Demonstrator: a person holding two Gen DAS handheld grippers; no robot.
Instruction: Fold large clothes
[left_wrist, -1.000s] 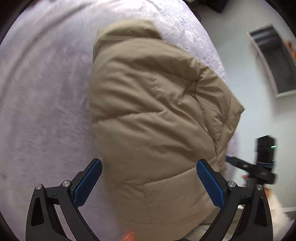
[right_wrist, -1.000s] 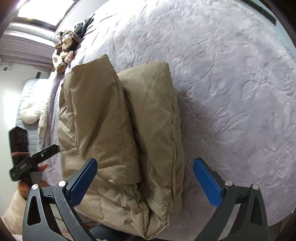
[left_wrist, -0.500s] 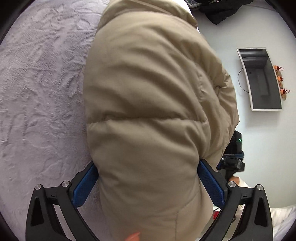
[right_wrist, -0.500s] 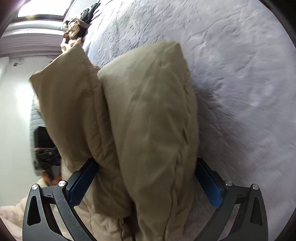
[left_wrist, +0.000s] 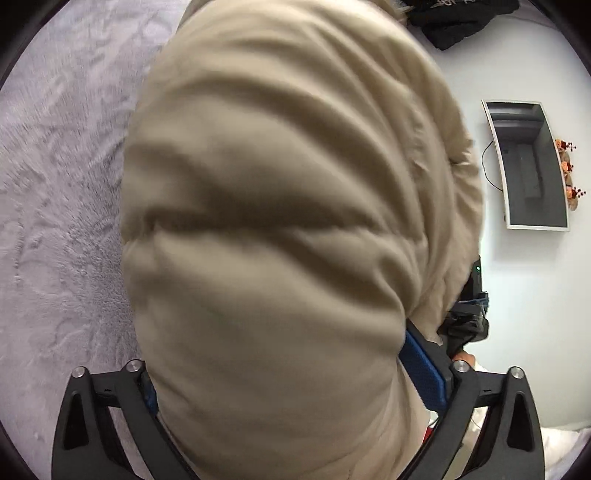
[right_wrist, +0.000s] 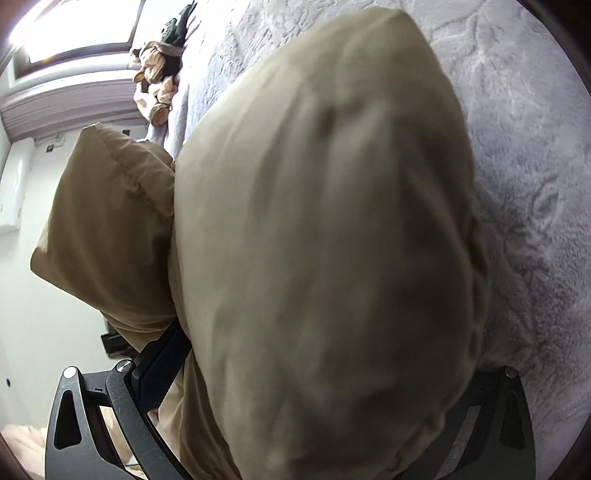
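Two thick folded lobes of the tan puffer jacket (left_wrist: 273, 236) bulge between both claws, on the grey bedspread (left_wrist: 62, 192). Left gripper (left_wrist: 295, 391) jaws have just been closing, pads now pressing the bulk; right gripper (right_wrist: 314, 398) wide too, looks clamped on it. Risk: slick puffy fabric squirts out, fold springs open.

— Free room anywhere?
— Open grey bedspread (left_wrist: 62, 221) to the left of the tan puffer jacket (left_wrist: 280, 229); same bare cover (right_wrist: 535, 184) to the right in the right wrist view.
— And blocked?
— Straight ahead of both grippers, filled by jacket bulk. Stuffed toy (right_wrist: 157, 85) at the far bed edge, black clothing (left_wrist: 461, 22) beyond the jacket, wall mirror (left_wrist: 528, 166) well off right.
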